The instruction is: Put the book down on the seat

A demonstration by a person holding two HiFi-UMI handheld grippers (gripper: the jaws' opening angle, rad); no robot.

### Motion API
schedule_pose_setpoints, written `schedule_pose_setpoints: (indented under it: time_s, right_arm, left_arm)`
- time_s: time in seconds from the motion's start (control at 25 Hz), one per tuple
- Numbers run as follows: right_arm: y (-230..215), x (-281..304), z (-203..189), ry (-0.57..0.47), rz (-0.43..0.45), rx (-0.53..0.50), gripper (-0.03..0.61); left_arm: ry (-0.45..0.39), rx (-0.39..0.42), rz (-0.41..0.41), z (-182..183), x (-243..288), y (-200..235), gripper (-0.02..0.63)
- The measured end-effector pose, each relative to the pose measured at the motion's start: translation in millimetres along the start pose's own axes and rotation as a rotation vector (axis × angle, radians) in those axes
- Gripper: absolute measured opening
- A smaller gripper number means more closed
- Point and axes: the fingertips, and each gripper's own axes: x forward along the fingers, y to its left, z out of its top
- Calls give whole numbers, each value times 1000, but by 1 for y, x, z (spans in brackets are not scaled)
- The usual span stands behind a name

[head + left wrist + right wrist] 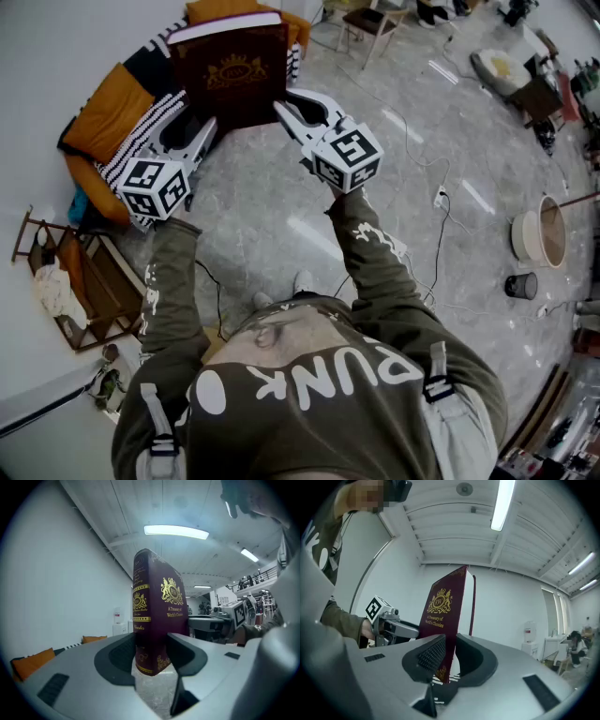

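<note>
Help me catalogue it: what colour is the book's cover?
The book is maroon with gold print; the left gripper view shows it best.

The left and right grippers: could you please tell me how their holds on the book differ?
The left gripper clamps the book at its spine, jaws wide across the full thickness. The right gripper pinches the opposite edge, jaws narrower, apparently on the front cover alone. Both are shut on the book.

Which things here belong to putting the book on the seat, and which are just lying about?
Job: book, left gripper, right gripper, orange cushioned seat.
Lying about: wooden rack, chair, black cup, floor cable.
</note>
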Motion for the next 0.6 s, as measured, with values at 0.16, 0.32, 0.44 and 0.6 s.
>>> schedule_pose_setpoints:
  time_s: [0.16, 0.32, 0.44, 0.6]
  right_arm:
    - [-2, 2, 7, -3, -5, 4, 74]
    - [-3, 2, 4, -5, 1, 1, 74]
    - [-3, 3, 4, -8, 2, 7, 74]
    - [-4, 4, 1, -4, 15, 12, 78]
  left_arm:
    - [0, -2, 2, -2, 3, 1, 190]
    - [0, -1, 3, -2, 3, 2, 190]
    - [1, -1, 2, -2, 4, 3, 190]
    - [5, -11, -3, -5, 6, 5, 190]
